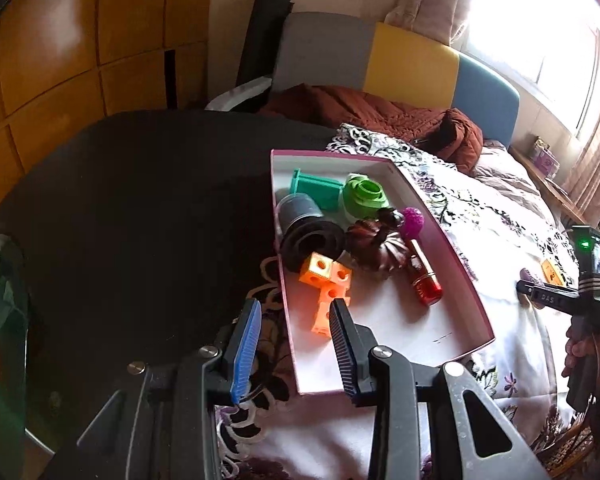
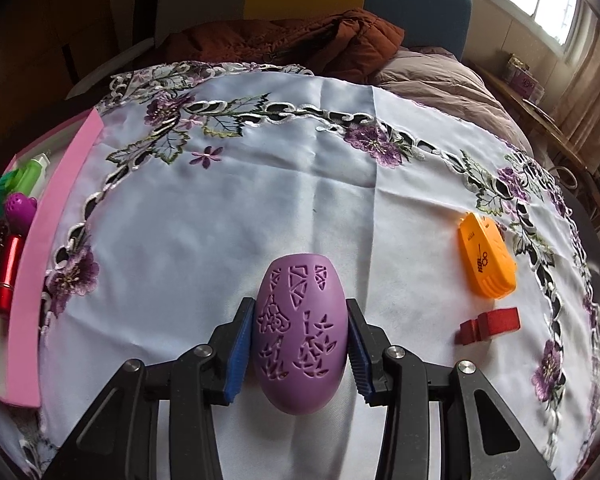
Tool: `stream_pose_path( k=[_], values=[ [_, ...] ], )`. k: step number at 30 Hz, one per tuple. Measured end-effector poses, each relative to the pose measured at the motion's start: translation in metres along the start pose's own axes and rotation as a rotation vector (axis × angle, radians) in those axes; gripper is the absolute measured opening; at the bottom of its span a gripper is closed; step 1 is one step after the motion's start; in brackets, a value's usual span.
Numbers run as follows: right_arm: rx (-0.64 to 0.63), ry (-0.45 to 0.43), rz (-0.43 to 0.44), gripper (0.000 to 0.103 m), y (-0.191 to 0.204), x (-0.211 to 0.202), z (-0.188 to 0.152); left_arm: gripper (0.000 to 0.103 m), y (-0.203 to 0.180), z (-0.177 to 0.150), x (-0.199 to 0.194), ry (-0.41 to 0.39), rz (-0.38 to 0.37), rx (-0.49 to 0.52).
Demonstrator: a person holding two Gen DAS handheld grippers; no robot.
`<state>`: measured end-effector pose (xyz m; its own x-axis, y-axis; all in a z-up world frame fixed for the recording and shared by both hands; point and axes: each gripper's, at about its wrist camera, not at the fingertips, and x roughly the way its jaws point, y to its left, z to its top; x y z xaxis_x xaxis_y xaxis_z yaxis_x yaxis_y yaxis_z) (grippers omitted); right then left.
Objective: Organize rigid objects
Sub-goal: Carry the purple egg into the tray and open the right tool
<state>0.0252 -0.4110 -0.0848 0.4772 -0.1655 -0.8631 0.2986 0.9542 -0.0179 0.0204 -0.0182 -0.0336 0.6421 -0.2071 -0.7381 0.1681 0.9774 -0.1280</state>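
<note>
Bed: white embroidered cloth with purple flowers spread over it, a rust-brown quilted jacket bunched at the far edge, window light behind.
Landmark: pink-rimmed box, shallow, white inside, lying on the cloth.
Inside the box: orange holed cubes at the near end; a black ring, a dark brown pumpkin shape and a red tube at the middle; teal and green pieces at the far end.
Left gripper: fingers apart, straddling the box's near left wall, nothing pressed between them.
Right gripper: well right of the box, both pads clamped on a purple carved egg.
Right of the egg: orange flat case and red block lying on the cloth, outside the box.
</note>
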Motion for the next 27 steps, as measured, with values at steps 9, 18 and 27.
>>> stream_pose_path(
  k=[9, 18, 27],
  values=[
    [0.001, -0.089, 0.152, 0.043, 0.030, -0.039, -0.004, 0.035, 0.012, -0.007, 0.001, 0.005, 0.030, -0.025],
    [-0.174, -0.145, 0.340, 0.043, 0.100, -0.080, -0.007, 0.035, 0.014, -0.006, 0.001, -0.003, 0.040, -0.028],
    [-0.391, -0.110, 0.470, 0.043, 0.180, -0.084, -0.013, 0.035, 0.019, -0.007, 0.003, 0.003, 0.054, -0.038]
  ],
)
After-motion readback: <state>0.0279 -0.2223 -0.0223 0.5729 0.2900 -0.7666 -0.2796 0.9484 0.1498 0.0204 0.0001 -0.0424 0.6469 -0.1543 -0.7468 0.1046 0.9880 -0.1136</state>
